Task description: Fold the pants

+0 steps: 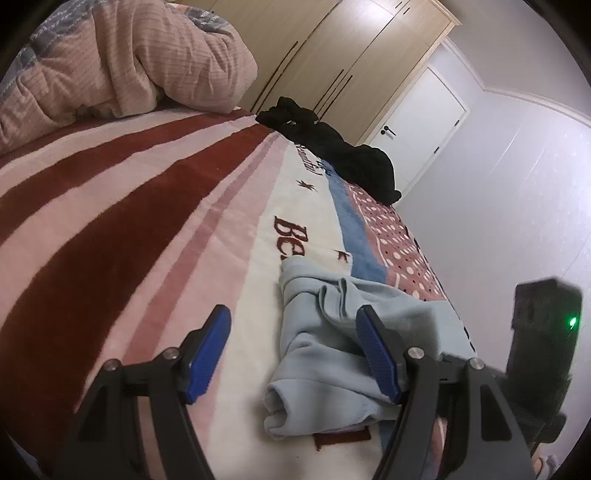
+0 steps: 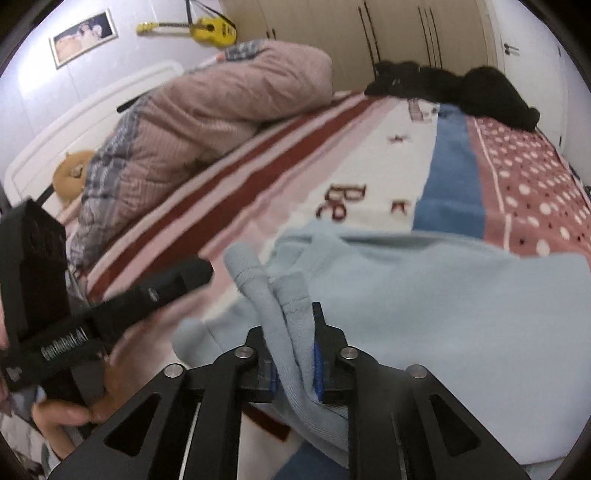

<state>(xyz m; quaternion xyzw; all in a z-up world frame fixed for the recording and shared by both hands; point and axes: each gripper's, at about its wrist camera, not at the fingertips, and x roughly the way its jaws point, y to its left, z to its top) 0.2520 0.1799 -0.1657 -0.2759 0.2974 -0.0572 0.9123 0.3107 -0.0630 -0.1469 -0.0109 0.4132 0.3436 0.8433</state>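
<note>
Light blue pants (image 1: 332, 332) lie bunched on the striped bed blanket (image 1: 147, 221). My left gripper (image 1: 295, 347) is open, its blue pads apart; the right pad rests over the cloth and the left pad is over bare blanket. In the right wrist view my right gripper (image 2: 295, 354) is shut on a gathered fold of the light blue pants (image 2: 424, 295), which spread out to the right. The left gripper's black body (image 2: 110, 306) shows at the left of that view. The right gripper's body (image 1: 539, 332) shows at the right of the left wrist view.
A pink quilt (image 1: 129, 62) is heaped at the head of the bed. Black clothes (image 1: 340, 151) lie at the far edge by the wardrobe (image 1: 332, 55). The bed's edge runs along the polka-dot border (image 1: 399, 240). A yellow guitar (image 2: 199, 27) hangs on the wall.
</note>
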